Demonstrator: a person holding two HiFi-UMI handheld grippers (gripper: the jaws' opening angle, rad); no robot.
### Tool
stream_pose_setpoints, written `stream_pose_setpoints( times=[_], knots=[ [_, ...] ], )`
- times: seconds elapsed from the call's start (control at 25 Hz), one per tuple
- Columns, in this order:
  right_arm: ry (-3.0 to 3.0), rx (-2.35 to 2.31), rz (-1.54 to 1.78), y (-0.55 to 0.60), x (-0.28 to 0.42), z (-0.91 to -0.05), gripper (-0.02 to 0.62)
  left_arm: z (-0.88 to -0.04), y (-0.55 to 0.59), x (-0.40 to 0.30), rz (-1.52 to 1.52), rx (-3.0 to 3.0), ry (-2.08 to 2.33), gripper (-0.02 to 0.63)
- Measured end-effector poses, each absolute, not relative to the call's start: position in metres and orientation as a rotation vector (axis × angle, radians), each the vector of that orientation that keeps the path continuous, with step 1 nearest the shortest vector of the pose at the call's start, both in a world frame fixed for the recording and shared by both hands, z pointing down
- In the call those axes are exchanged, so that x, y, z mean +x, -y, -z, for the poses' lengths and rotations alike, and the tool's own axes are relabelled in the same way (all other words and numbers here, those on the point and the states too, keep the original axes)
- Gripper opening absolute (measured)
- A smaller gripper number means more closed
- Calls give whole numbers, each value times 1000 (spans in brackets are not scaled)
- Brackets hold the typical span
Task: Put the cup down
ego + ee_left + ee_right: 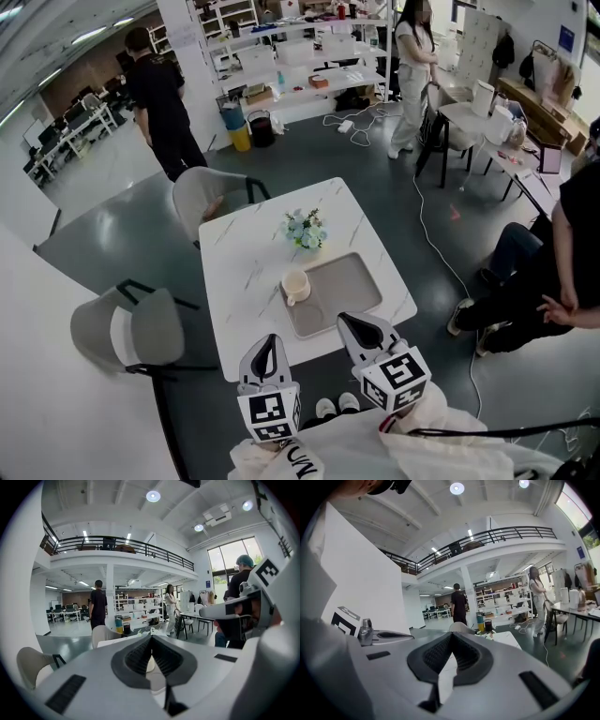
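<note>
Both closed, empty: left gripper (271, 343), right gripper (350, 324), over white marble bench (242, 272) near edge; cream cup (295, 286) on grey tray (354, 281), left edge.

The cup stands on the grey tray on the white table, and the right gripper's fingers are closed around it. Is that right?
No. The cup stands on the grey tray on the white table, but the right gripper is apart from it, at the table's near edge in the head view; the right gripper view shows its fingers closed on nothing.
</note>
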State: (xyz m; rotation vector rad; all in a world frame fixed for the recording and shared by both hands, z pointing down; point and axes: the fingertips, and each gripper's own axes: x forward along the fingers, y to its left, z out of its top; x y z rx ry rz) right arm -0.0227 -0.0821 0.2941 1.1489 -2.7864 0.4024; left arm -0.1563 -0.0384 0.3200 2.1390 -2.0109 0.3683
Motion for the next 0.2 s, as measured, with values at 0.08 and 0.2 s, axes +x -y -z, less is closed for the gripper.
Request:
stream_pose_setpoints(
  times=[0.08, 0.2],
  knots=[
    [2785, 1149, -401, 83, -24, -291, 5, -318, 39, -157, -371, 2137, 2009, 11],
    [2783, 1151, -396, 82, -24, -286, 5, -315, 38, -157, -374, 2135, 2005, 11]
  ],
)
